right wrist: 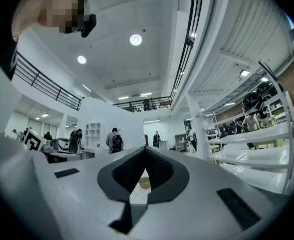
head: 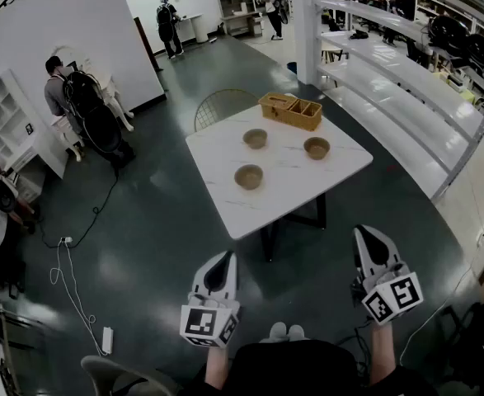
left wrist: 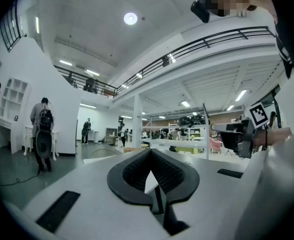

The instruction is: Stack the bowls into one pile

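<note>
Nearest me are both grippers, held low and well short of the table. The left gripper (head: 222, 262) is clenched with nothing in it, and the right gripper (head: 365, 239) is the same, jaws together and empty. Past them is the white table (head: 225, 205) with three bowls sitting apart, none stacked yet: near bowl (head: 248, 176) up front, right bowl (head: 317, 148) further back, far bowl (head: 256, 139) to its left. A wooden box (head: 290, 111) sits at the far edge, with a chair (head: 223, 106) just behind.
</note>
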Action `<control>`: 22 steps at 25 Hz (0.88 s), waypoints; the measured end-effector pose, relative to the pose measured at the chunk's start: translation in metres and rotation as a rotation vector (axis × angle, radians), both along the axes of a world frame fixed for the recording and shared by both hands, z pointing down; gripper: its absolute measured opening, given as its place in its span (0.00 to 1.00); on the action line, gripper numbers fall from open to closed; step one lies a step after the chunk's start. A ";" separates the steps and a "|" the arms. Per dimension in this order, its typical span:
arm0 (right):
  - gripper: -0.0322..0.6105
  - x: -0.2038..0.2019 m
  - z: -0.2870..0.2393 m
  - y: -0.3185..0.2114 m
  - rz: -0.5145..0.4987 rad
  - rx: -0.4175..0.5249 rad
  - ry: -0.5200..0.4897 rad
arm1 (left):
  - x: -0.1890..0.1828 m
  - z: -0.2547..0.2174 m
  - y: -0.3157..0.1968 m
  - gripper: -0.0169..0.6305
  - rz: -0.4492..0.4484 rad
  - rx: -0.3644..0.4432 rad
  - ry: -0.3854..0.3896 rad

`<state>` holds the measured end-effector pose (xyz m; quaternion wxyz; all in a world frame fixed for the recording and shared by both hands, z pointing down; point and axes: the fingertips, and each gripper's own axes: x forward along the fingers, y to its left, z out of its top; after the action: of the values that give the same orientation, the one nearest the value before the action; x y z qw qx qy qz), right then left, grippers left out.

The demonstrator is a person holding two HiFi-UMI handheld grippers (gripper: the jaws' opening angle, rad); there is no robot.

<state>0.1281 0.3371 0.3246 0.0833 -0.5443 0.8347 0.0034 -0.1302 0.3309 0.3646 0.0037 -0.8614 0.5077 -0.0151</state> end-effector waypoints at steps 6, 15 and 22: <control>0.07 0.010 -0.002 0.008 0.011 0.001 0.003 | 0.003 -0.004 0.008 0.05 -0.015 0.000 0.001; 0.07 0.033 0.005 0.017 0.028 0.016 -0.025 | 0.002 0.004 0.020 0.05 -0.077 -0.007 0.012; 0.07 0.037 0.007 0.015 -0.007 0.013 -0.036 | 0.004 0.009 0.018 0.05 -0.114 -0.030 0.022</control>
<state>0.1648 0.3517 0.3318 0.1019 -0.5409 0.8349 -0.0012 -0.1264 0.3493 0.3734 -0.0156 -0.8311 0.5557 -0.0133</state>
